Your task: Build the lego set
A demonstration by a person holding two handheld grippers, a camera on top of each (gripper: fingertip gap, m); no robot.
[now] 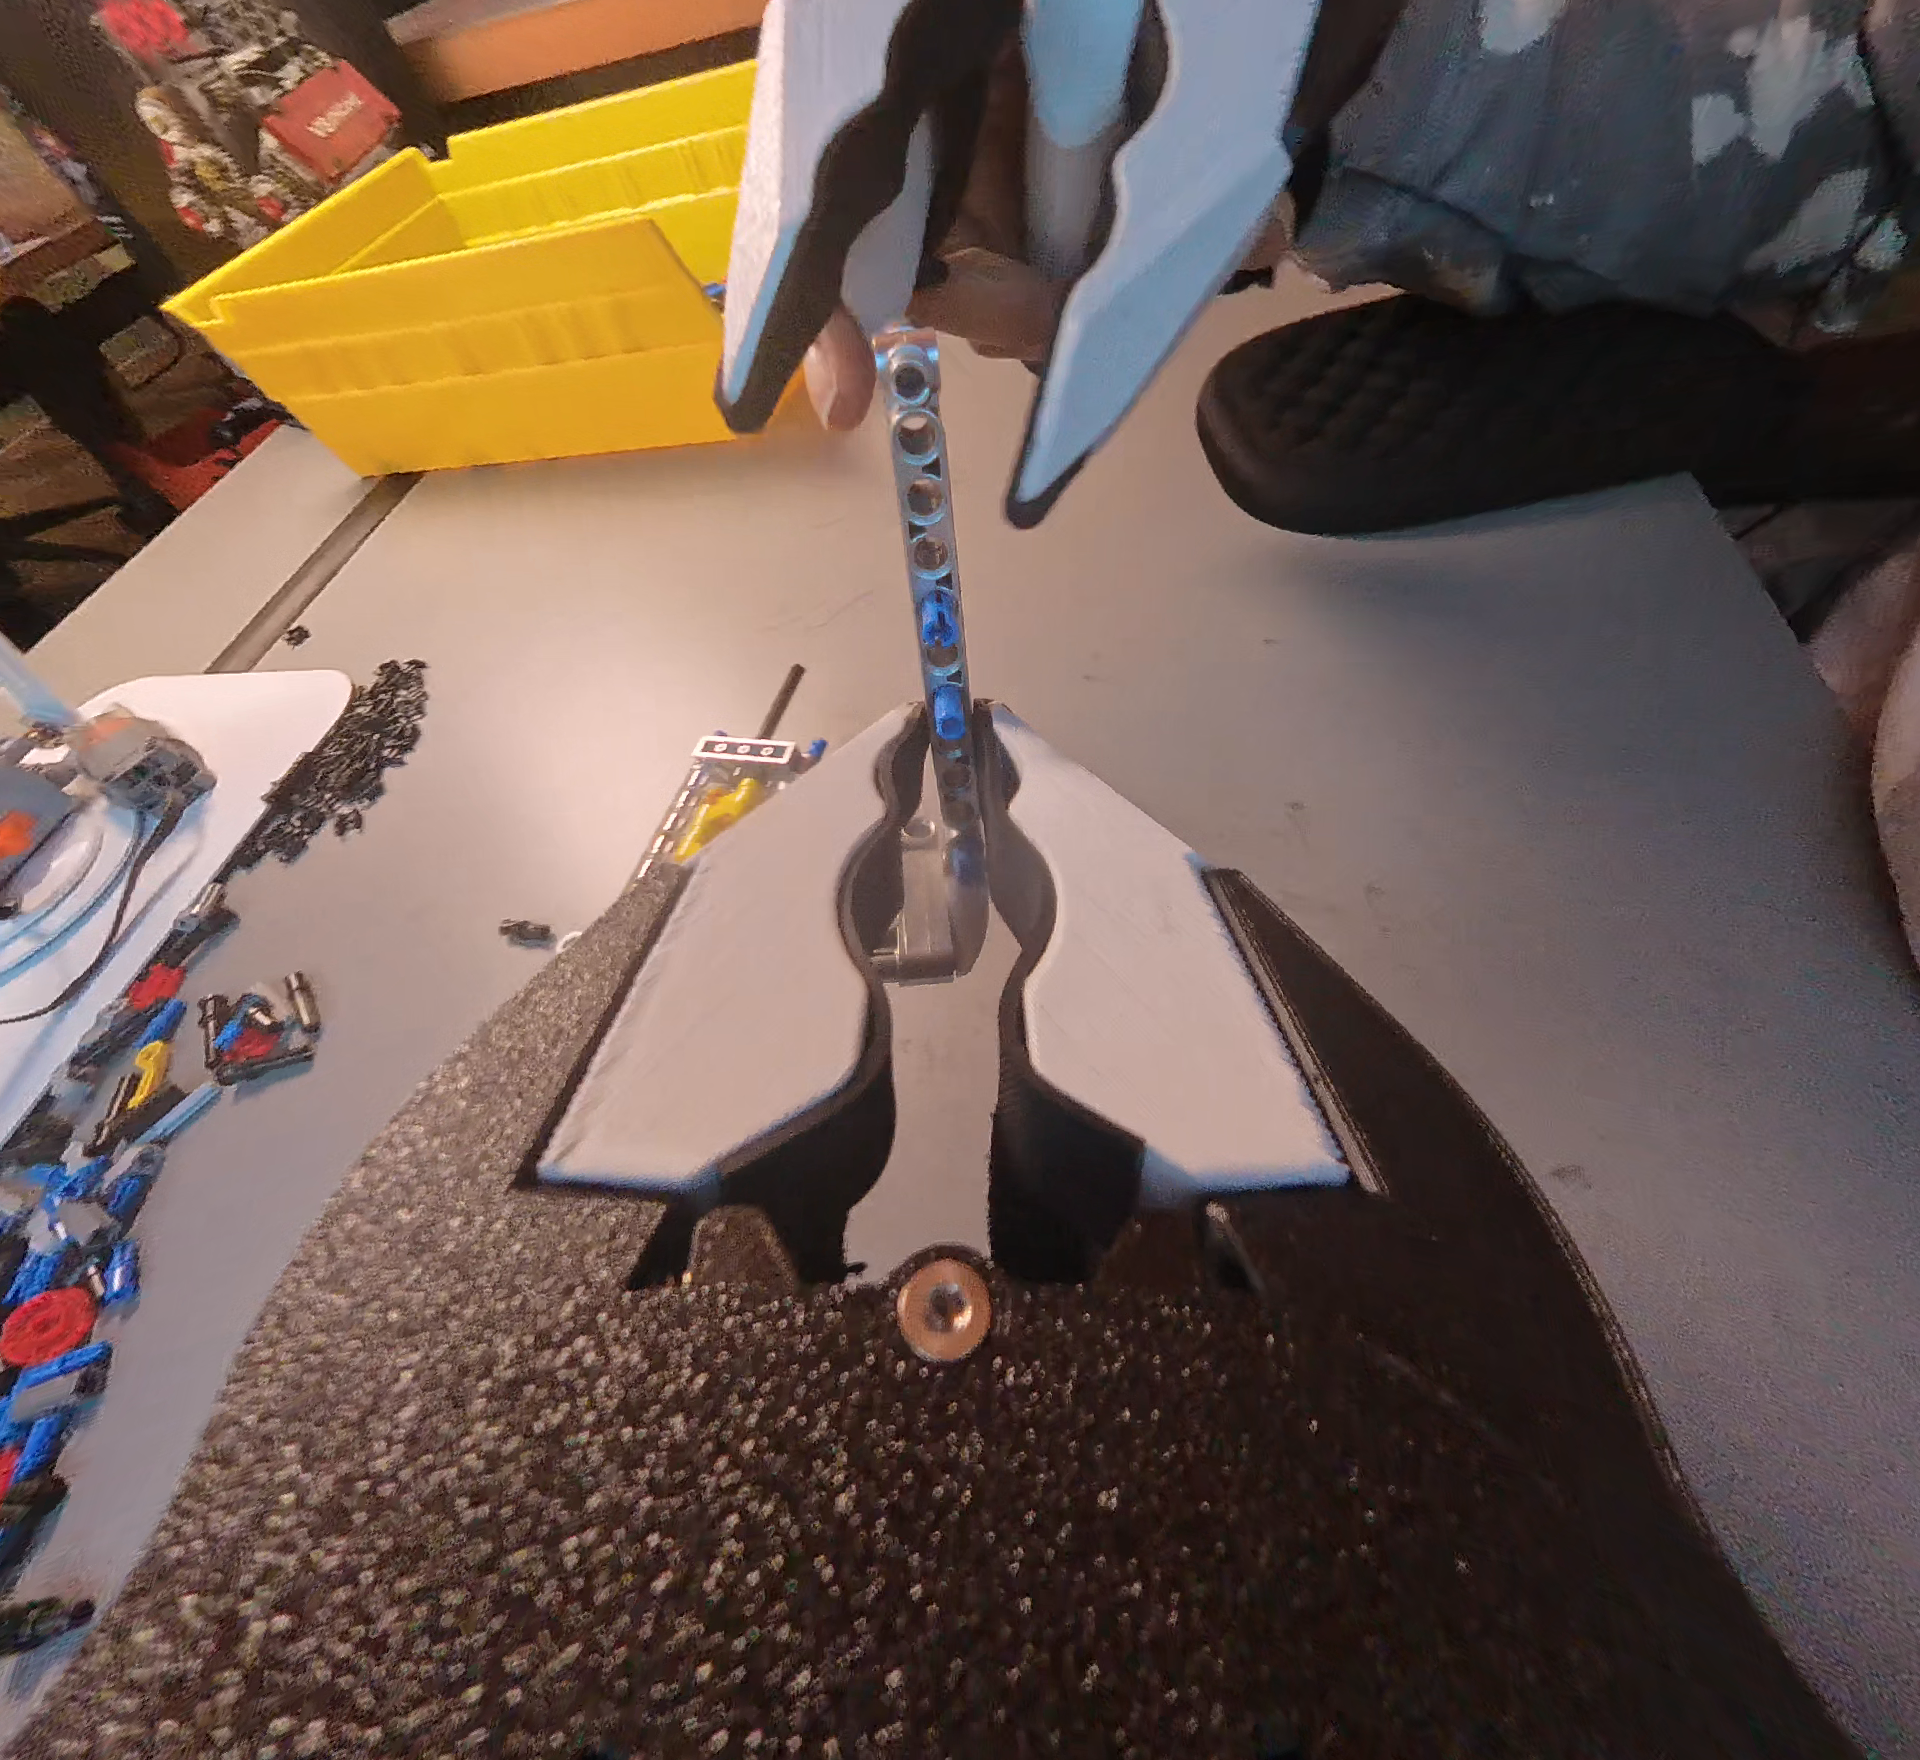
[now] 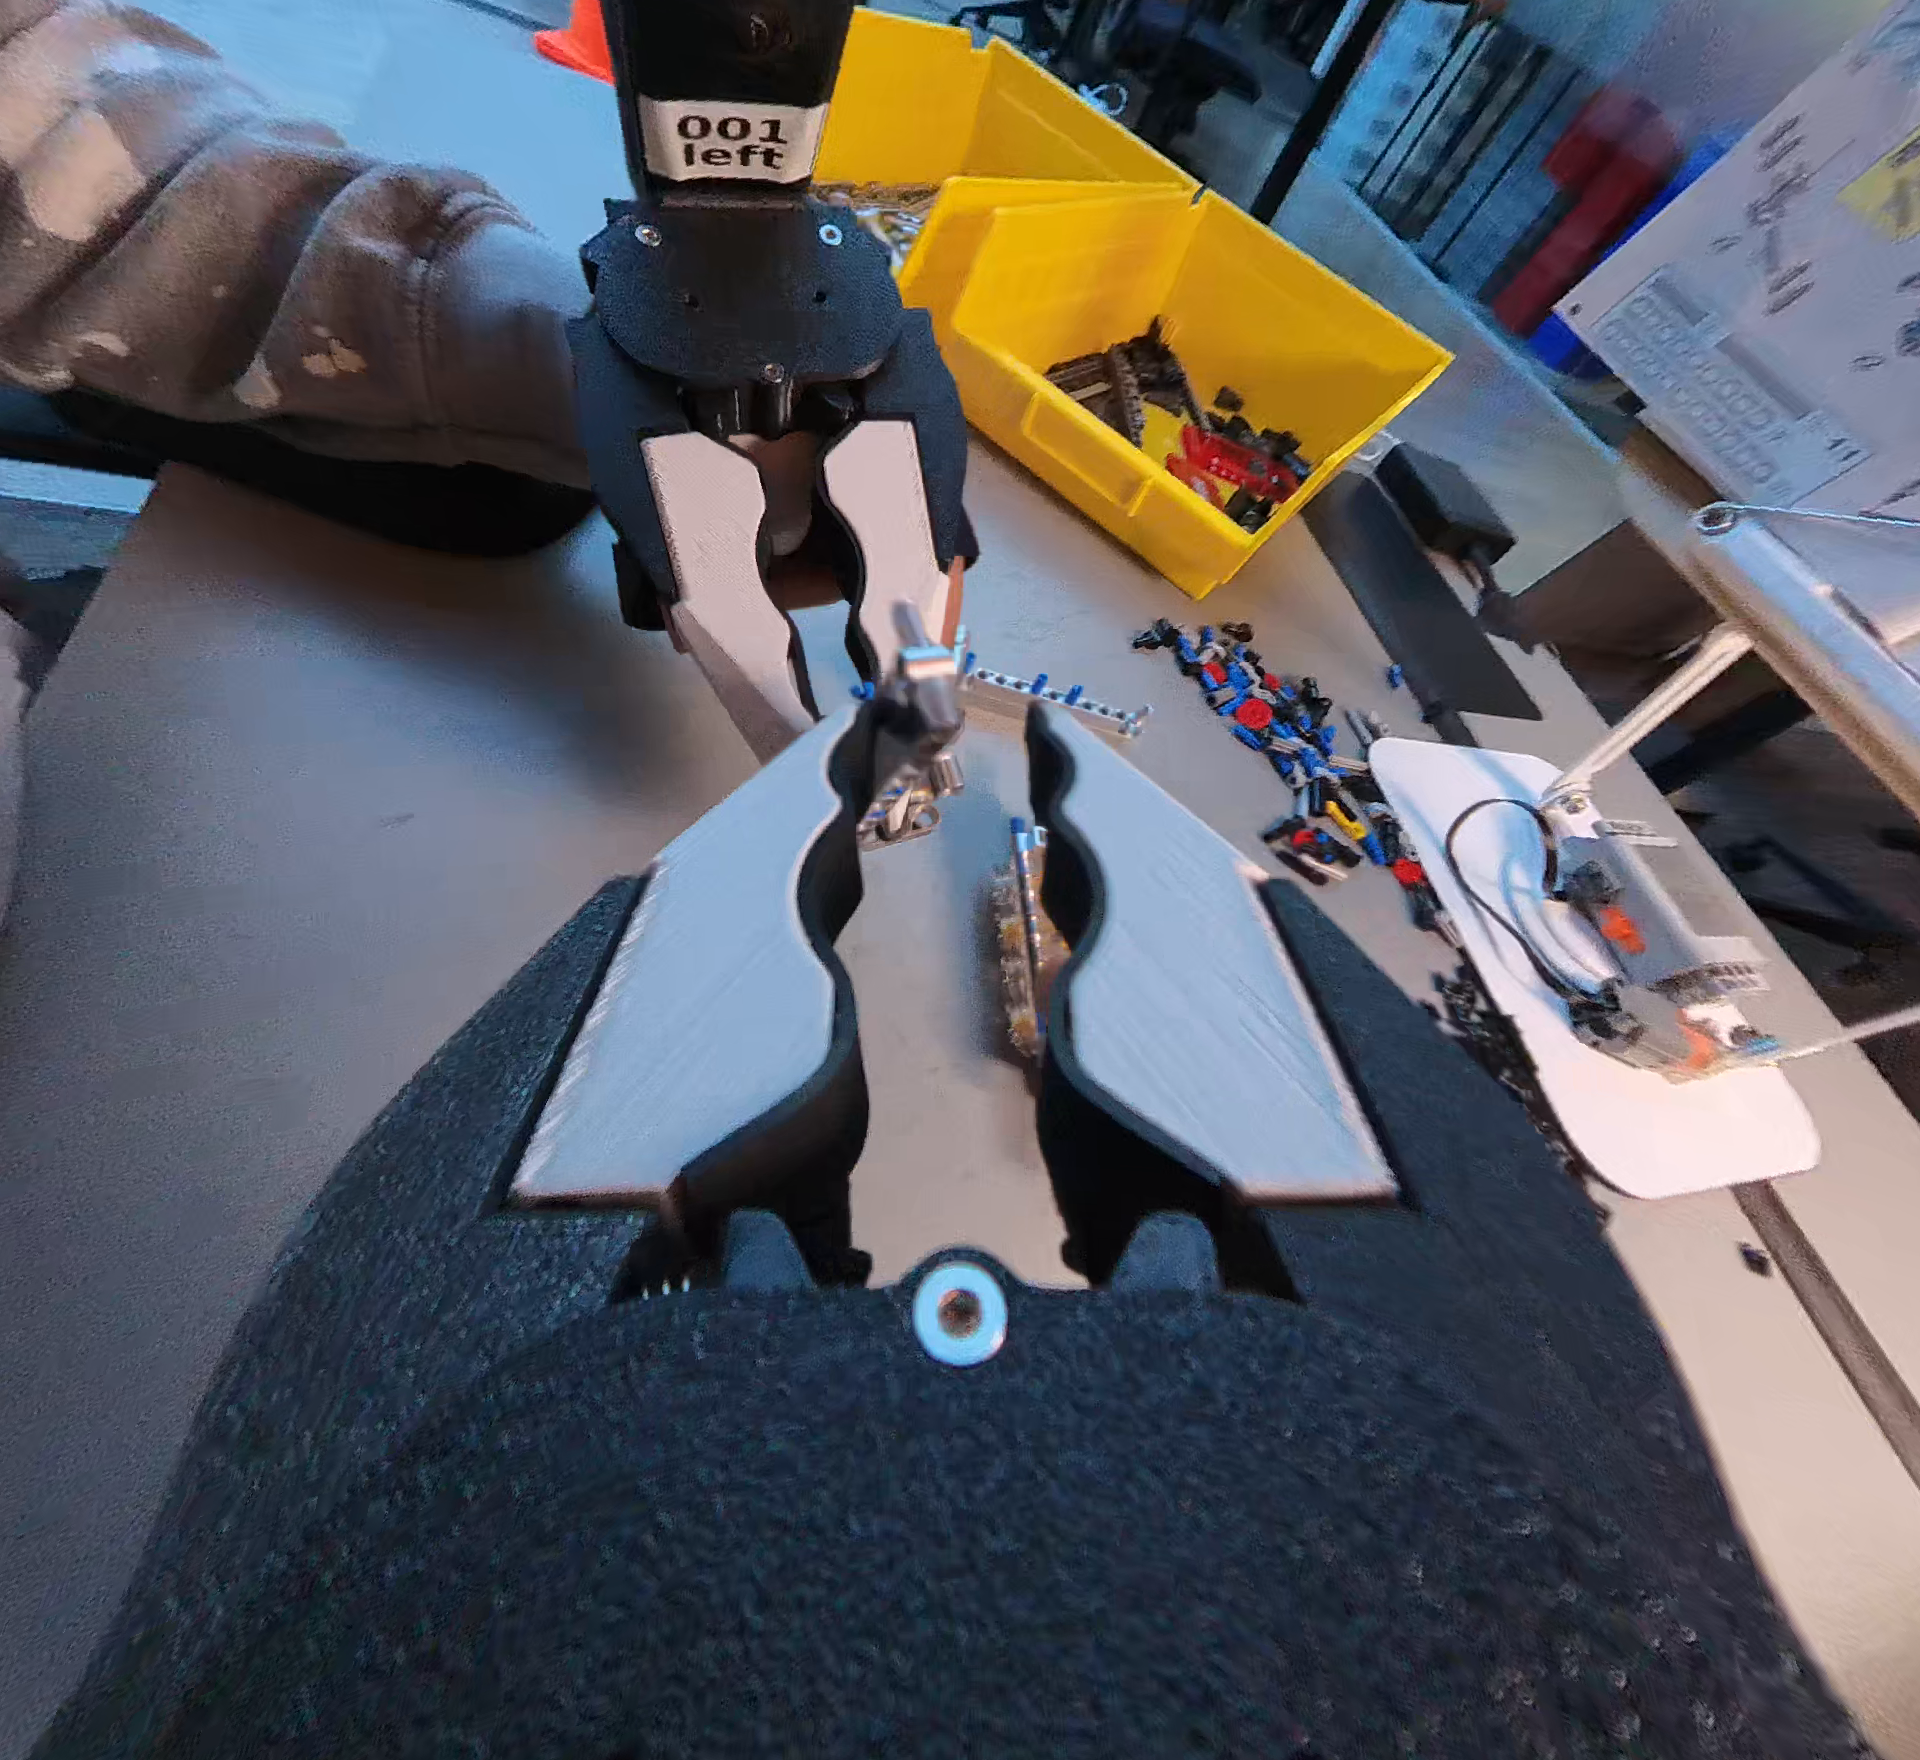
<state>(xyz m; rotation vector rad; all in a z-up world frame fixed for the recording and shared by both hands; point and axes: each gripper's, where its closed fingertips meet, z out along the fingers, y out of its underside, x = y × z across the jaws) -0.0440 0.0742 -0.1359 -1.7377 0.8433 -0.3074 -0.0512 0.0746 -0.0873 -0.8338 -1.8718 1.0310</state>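
- The left gripper [image 1: 951, 723] is clamped on the lower end of a grey holed beam [image 1: 928, 557] with blue pins, held upright above the table [image 1: 1351, 775].
- The right gripper [image 2: 940, 723] stands with fingers parted around the beam's top, not pinching it.
- A sleeve [image 1: 1621, 110] lies behind the right gripper.
- Yellow bins [image 1: 468, 328] sit on the table beyond.
- Loose small parts [image 2: 1278, 723] lie beside a white tray [image 2: 1621, 1087] holding a wired grey unit.

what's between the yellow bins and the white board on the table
A scatter of small blue, black and red pieces lies between the yellow bins and white board, clearest in the right wrist view.
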